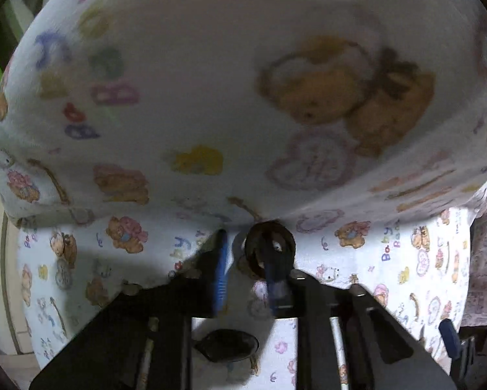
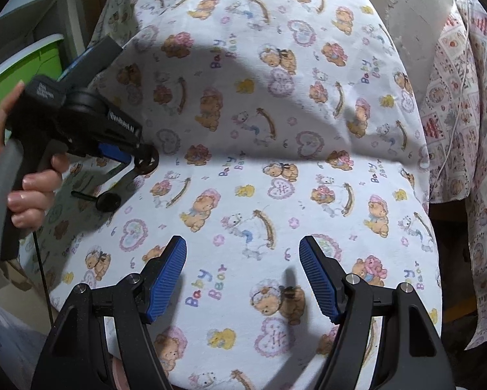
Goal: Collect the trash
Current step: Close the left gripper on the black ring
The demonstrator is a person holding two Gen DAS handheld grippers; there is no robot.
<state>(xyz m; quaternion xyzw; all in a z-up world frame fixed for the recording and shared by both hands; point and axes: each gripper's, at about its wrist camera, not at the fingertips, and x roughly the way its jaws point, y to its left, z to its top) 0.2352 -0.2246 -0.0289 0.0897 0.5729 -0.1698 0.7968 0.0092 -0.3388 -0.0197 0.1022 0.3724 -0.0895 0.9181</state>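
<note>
Trash count as I see it: one black ring clamped in my left tool, one black spoon-like piece just below that ring on the bed sheet. My right tool hangs apart, empty. I should lift straight, keeping grip firm.

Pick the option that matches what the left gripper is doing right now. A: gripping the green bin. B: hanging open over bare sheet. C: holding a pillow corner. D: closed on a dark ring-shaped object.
D: in both views the left gripper has its blue pads pinched onto a dark ring-shaped object lying on the bear-print sheet.
</note>
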